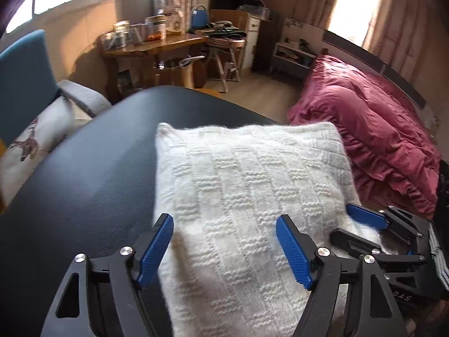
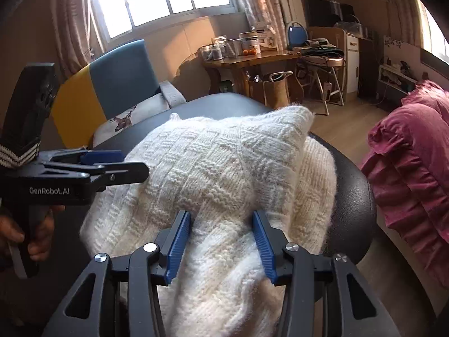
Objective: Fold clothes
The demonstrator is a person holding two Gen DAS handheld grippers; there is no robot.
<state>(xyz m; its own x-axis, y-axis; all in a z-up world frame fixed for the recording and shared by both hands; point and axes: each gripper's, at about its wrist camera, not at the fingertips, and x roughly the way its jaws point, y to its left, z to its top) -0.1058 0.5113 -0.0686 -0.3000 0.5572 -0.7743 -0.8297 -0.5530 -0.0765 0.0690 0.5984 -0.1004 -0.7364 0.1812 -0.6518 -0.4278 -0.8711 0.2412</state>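
Containers: a brown bag (image 2: 273, 88) with handles stands on the floor under the wooden desk (image 2: 252, 57); contents too dark to make out; jars and a large tin (image 2: 249, 43) crowd the desk top, labels unreadable; a blue handbag (image 2: 294, 35) sits beside them.

Hidden or cut off: near edge of the sweater (image 2: 213, 174) runs out of frame beneath both grippers; left view is blurred along the sweater's left border; only the fingers of the person's hand (image 2: 16, 236) show, wrapped on the left tool's handle.

Sweater: cream-white, basket-weave knit, fuzzy surface; folded into a thick, roughly rectangular stack lying on the black round table (image 1: 84, 174); in the right view a lower layer protrudes at the right side under the top fold.

Left gripper (image 1: 224, 250): jaws wide apart, over the sweater's near part, nothing between the pads. Right gripper (image 2: 221, 245): jaws parted, straddling a raised ridge of knit; whether the pads pinch it, cannot tell.

A pink quilt (image 1: 373, 140) lies on the bed to the right.
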